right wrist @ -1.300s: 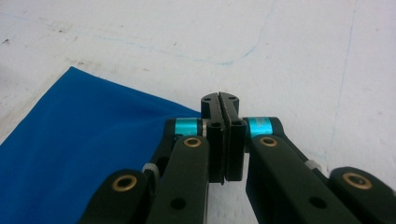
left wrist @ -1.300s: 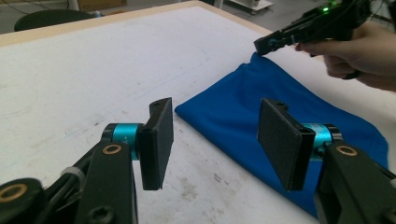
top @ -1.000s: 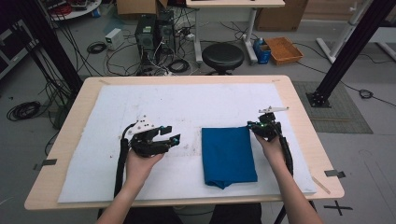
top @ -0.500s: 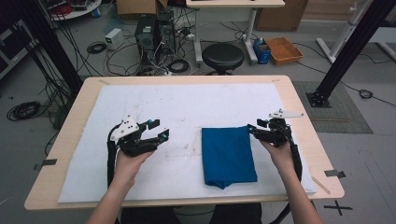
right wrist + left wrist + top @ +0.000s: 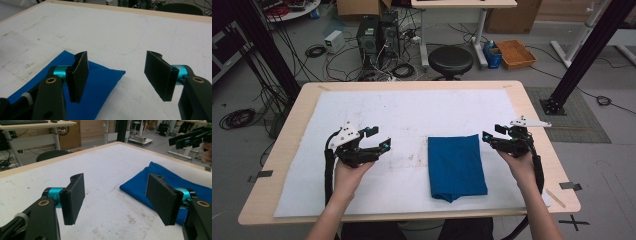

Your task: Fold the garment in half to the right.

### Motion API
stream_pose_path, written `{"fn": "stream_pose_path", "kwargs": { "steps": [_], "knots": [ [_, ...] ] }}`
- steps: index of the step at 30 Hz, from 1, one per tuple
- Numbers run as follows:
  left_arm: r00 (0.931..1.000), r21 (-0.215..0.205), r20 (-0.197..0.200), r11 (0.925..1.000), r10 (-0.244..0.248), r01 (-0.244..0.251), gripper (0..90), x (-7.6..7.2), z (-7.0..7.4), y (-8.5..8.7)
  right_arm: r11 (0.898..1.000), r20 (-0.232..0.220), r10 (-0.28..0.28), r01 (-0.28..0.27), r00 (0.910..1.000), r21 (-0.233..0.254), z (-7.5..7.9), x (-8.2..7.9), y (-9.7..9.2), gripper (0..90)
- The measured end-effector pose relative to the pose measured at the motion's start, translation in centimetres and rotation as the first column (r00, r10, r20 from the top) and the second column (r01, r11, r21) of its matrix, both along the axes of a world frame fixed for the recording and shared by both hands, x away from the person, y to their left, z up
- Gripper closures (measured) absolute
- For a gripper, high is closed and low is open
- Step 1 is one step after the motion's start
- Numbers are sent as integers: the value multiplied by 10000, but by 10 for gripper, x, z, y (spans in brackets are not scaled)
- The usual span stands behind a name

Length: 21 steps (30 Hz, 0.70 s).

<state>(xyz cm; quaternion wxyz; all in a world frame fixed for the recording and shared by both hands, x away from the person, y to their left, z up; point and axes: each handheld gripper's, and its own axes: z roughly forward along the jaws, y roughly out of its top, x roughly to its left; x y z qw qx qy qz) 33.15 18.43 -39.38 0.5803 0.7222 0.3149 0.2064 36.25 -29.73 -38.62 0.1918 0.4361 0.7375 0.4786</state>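
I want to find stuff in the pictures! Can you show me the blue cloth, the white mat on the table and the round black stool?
Folded blue cloth (image 5: pixel 456 166): high view, middle of its top face.
White mat (image 5: pixel 412 112): high view, bare patch beyond the cloth.
Round black stool (image 5: pixel 450 58): high view, centre of the seat.

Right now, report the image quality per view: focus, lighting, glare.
High view: even room light, soft focus, faint shadow beside the blue cloth. Left gripper view: pads slightly soft, background blurred. Right gripper view: bright white sheet nearly washed out, cloth sharp.
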Motion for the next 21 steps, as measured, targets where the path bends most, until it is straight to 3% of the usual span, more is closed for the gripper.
{"fn": "stream_pose_path", "kwargs": {
  "steps": [8, 21],
  "knots": [
    [10000, 211, 16, 9998, -44, 43, 318, 0, 1, -6, 9999, 152, 25, -27, 9999, 112, 4, -2, 1, 350],
    [9997, 172, -195, 9998, -115, 118, 318, 1, 0, -8, 9999, 169, -38, 35, 9999, 160, 5, -4, -2, 351]
  ]
}}
